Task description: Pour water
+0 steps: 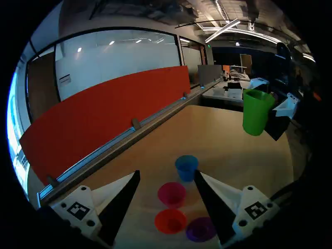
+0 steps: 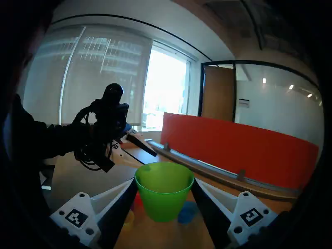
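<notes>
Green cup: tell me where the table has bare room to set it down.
Bare tabletop spreads beyond the blue cup, bordered by the rail along the red partition and the table's far edge, below the held green cup. Crowded: blue cup, pink cup, orange cup and purple cup cluster at the open left gripper.

Table: a wide, light wooden desktop [image 1: 232, 133].
Divider: a long red panel [image 1: 103, 112] stands along the table's edge, set in a grey metal rail [image 1: 124, 139].
Wall: frosted glass partition [image 1: 120, 58] in a dark frame, behind the divider.
Door: brown wood [image 2: 218, 93], beside the glass.
Windows: large and bright with daylight [image 2: 166, 89]; pale blinds [image 2: 103, 62] alongside.
Ceiling: dark, with long strip lights [image 1: 224, 29].
Far end: another cluttered desk [image 1: 232, 89].
</notes>
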A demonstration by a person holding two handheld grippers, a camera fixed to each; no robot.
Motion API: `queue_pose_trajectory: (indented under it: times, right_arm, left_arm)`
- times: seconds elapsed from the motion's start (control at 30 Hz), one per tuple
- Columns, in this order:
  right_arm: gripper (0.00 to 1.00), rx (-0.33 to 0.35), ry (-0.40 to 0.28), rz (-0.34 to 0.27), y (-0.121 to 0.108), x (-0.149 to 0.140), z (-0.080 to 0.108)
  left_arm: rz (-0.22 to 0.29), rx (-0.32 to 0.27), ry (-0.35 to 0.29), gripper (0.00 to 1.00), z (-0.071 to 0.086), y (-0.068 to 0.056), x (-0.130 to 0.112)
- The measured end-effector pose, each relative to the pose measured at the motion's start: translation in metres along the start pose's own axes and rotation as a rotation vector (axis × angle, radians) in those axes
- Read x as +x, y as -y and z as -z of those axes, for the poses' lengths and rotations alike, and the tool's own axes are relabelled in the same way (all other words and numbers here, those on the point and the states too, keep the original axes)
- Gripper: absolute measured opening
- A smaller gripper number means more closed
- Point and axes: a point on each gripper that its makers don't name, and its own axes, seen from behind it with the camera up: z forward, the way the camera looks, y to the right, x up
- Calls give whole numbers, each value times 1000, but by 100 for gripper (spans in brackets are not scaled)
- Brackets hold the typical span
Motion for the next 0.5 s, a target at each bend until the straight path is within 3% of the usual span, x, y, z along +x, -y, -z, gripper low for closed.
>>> queue_pose_trajectory:
  times: [0.5]
  right_arm:
    - [92,-26,17,-19,-4,-11,13]
  left_arm:
    - [-40,-94,58,96,-41,-11,-12]
